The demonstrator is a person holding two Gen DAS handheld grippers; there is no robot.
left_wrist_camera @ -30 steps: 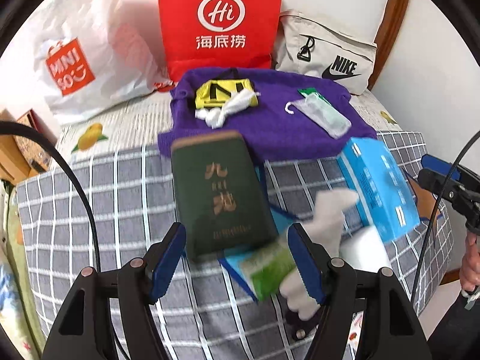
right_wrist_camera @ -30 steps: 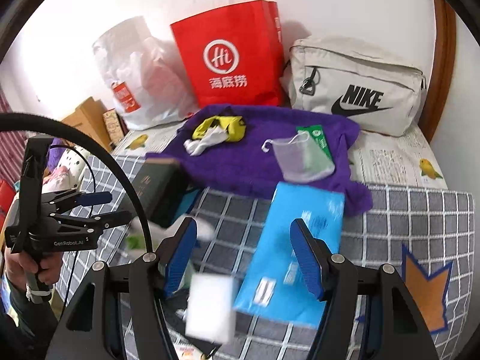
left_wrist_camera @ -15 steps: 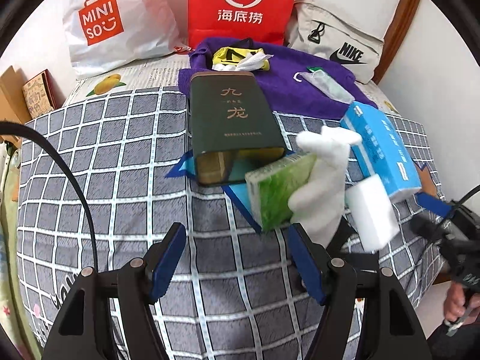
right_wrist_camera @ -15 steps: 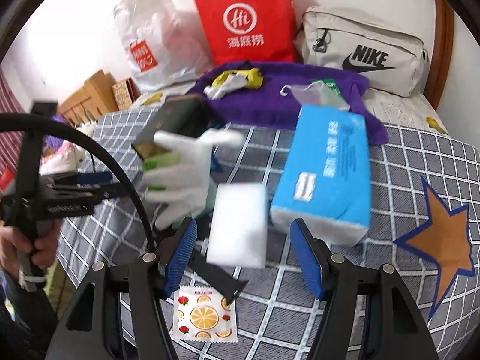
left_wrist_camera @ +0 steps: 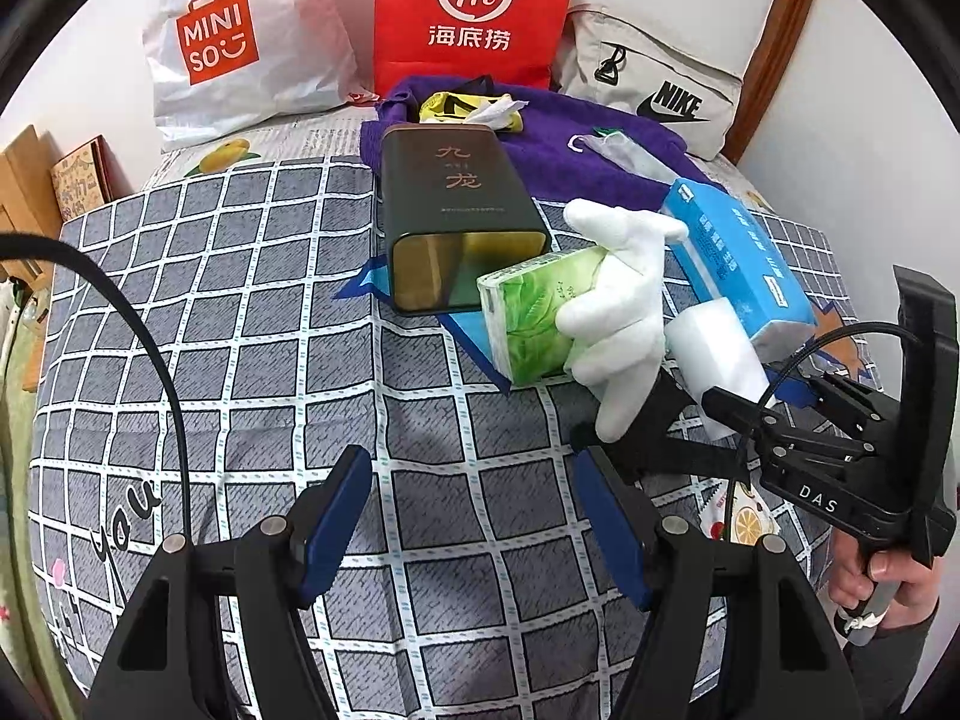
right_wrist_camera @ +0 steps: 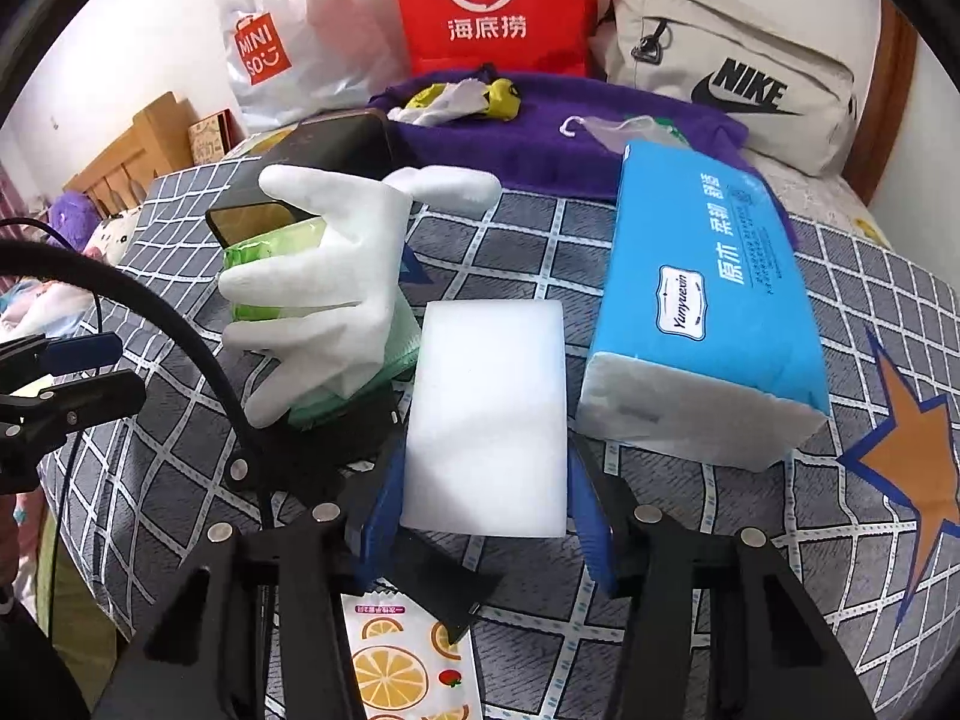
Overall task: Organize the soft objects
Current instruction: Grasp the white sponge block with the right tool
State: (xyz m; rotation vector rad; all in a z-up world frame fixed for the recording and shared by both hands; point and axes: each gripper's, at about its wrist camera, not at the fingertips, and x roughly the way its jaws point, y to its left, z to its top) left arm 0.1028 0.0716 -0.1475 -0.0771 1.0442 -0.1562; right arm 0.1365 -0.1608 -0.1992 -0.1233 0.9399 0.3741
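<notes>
A white sponge block [right_wrist_camera: 489,414] lies on the checked bedspread, with my right gripper [right_wrist_camera: 480,516] closed around its near end; it also shows in the left wrist view [left_wrist_camera: 714,354]. A white glove [right_wrist_camera: 336,288] lies draped over a green tissue pack [left_wrist_camera: 534,318], left of the sponge. A blue tissue pack [right_wrist_camera: 702,294] lies to the right. My left gripper [left_wrist_camera: 474,522] is open and empty above bare bedspread, short of the green pack.
A dark tin [left_wrist_camera: 456,204] lies behind the green pack. A purple cloth [right_wrist_camera: 540,132] with small items lies further back. A red bag [left_wrist_camera: 474,6], a white Miniso bag [left_wrist_camera: 234,42] and a Nike bag [right_wrist_camera: 732,66] line the wall. An orange-print sachet [right_wrist_camera: 396,660] lies near me.
Both grippers moved closer to the objects. My right gripper came down on the white sponge and its fingers closed on it. My left gripper stayed open.
</notes>
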